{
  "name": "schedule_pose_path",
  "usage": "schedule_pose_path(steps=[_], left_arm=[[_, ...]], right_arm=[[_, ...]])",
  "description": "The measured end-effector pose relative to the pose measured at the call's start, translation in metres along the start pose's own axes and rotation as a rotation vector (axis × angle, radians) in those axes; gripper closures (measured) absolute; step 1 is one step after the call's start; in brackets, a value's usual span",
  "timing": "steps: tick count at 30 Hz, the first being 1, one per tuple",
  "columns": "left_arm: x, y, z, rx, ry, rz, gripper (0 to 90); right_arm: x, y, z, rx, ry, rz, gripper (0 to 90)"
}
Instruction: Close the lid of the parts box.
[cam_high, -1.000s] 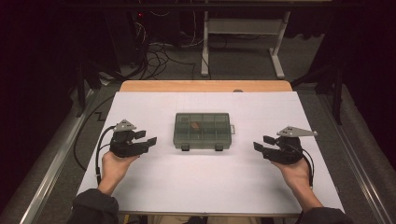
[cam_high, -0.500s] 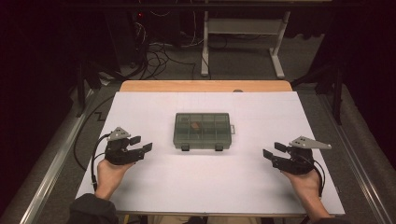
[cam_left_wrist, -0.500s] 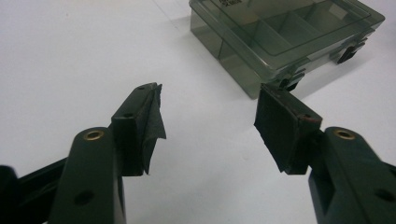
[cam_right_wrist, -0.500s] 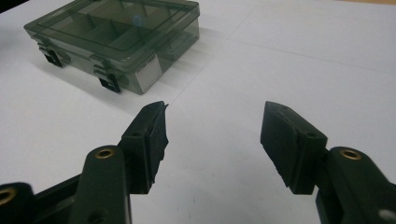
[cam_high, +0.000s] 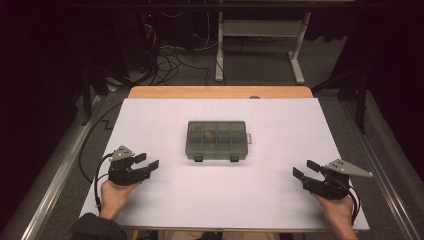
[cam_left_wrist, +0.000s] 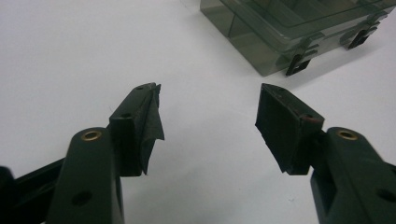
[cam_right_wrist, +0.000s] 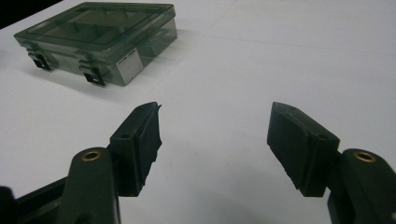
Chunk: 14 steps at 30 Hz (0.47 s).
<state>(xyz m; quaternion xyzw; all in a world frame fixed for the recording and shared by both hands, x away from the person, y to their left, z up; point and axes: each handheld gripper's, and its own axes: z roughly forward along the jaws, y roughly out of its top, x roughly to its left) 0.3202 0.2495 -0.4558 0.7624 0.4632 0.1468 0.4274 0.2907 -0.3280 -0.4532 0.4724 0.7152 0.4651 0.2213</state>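
Observation:
A smoky green see-through compartment box (cam_high: 217, 140) lies with its lid down at the middle of the white sheet, and a small brown item (cam_high: 209, 134) shows in one compartment. My left gripper (cam_high: 148, 160) rests low at the near left, open, and its jaws have widened a little with nothing between them. My right gripper (cam_high: 303, 168) sits at the near right; its jaws have just been opening and hold nothing. In the left gripper view the open gripper (cam_left_wrist: 208, 91) points toward the box (cam_left_wrist: 280, 28). In the right gripper view the gripper (cam_right_wrist: 215, 108) stands wide, with the box (cam_right_wrist: 102, 32) far off at upper left.
The white sheet (cam_high: 225, 200) covers the table, with a strip of wooden tabletop (cam_high: 220, 92) at the far edge. Beyond it are floor cables (cam_high: 170, 60) and a white desk frame (cam_high: 260, 35). Metal rails run along both sides.
Both hands have drawn back toward the near edge, the right one also further right. The right jaws stand wider apart than before. The box has not moved.

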Motion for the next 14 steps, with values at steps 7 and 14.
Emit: schedule_pose_path(steps=[7,14], left_arm=[[0.003,-0.011,0.002,-0.005,0.03,-0.026,39.7],[0.004,-0.014,0.001,-0.019,0.032,-0.035,39.7]], right_arm=[[-0.004,-0.009,-0.006,-0.01,-0.023,0.008,33.5],[-0.004,-0.011,-0.006,-0.009,-0.031,0.002,33.5]])
